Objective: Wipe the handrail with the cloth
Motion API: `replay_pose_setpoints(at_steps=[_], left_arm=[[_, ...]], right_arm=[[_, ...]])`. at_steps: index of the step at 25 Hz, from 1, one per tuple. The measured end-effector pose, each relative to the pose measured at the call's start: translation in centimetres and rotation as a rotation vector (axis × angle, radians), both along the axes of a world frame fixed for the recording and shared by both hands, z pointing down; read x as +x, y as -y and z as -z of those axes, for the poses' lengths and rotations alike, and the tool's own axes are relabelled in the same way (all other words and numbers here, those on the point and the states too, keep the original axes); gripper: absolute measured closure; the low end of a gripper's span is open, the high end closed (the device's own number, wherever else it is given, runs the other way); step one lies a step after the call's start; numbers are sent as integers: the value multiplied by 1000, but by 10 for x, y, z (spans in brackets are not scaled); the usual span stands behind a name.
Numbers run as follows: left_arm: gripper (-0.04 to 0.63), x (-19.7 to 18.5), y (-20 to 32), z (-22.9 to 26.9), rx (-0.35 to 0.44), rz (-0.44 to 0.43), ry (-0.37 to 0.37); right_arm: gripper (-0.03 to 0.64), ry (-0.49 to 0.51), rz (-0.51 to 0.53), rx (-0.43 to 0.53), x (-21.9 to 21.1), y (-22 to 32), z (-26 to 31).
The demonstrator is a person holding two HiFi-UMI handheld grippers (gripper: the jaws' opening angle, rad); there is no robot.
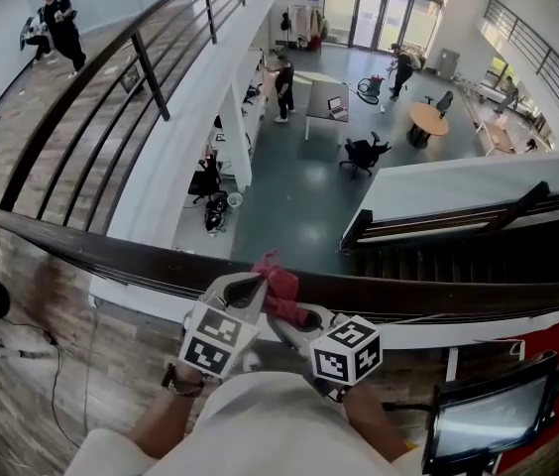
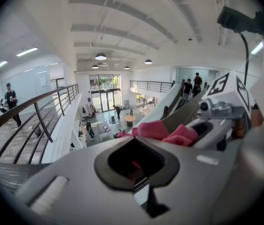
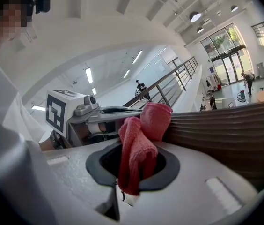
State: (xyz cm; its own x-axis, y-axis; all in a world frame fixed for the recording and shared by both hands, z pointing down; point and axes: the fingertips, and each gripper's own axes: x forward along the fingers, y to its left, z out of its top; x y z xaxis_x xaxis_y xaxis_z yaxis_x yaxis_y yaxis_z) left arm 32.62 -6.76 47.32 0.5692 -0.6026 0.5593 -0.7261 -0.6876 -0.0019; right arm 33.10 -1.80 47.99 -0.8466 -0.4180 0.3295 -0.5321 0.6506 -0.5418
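Inspection at the balcony edge. The dark handrail (image 1: 438, 291) runs across the head view, and the red cloth (image 1: 278, 284) sits bunched on its top, directly ahead of the person.

The right gripper (image 3: 132, 165) is clamped on the cloth (image 3: 139, 149). A fold passes through the opening between its jaws and stands up against the ribbed side of the handrail (image 3: 225, 130).

The left gripper (image 2: 135, 159) has its jaws brought together. A trace of red shows inside the opening, and the rest of the cloth (image 2: 165, 132) lies just past the tips, so it appears to pinch an edge.

In the head view the left gripper (image 1: 245, 291) and the right gripper (image 1: 286, 317) meet at the cloth, their tips close together.
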Motion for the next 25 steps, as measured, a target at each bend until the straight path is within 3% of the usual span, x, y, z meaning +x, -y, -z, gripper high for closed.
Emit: replay_pose_setpoints(at_steps=[25], left_arm=[[593,51,-7,-3,-3,-66,-1]], right_arm=[[555,26,-49,-8,49,-7,-3]])
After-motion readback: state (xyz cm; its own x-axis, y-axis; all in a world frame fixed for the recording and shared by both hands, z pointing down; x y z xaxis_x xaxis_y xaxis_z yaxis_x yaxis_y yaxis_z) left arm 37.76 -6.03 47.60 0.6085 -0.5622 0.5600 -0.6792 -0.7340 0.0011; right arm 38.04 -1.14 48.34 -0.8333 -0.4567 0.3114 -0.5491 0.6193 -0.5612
